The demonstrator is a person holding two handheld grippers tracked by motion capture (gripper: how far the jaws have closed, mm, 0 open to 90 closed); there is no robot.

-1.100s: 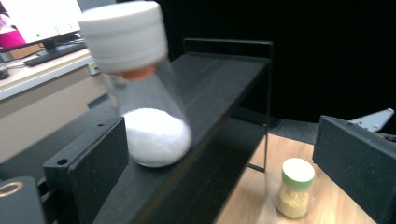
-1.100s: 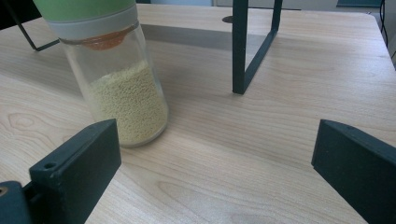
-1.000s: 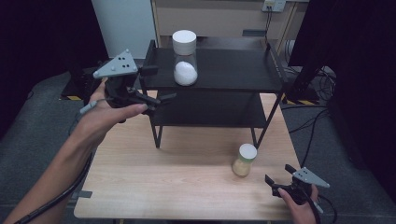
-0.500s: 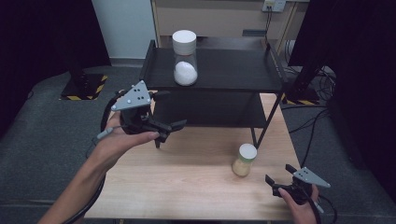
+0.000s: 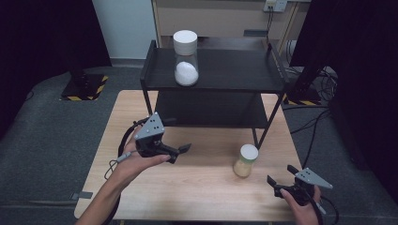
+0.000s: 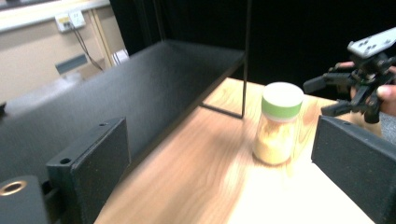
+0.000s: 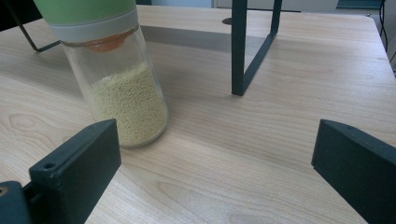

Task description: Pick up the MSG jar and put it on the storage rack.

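A small jar of yellow grains with a green-banded white lid (image 5: 246, 160) stands on the wooden table near the shelf's front right leg. My left gripper (image 5: 180, 153) hovers open over the table's left middle, pointing right at that jar (image 6: 276, 126), which is well ahead of its jaws. My right gripper (image 5: 280, 174) is open at the front right corner, and the jar (image 7: 119, 79) stands just beyond its left jaw. A taller jar of white powder with a white lid (image 5: 186, 58) stands on the top board of the black shelf (image 5: 234, 70).
The black two-level shelf takes up the table's far half, with thin legs (image 5: 261, 133) reaching the tabletop (image 5: 197, 187). Its lower board (image 6: 140, 93) runs along the left of my left gripper. Cables lie on the floor at the right.
My left gripper has come down and to the right, from the shelf's left end to low over the table's left middle. The right gripper and both jars have stayed put.
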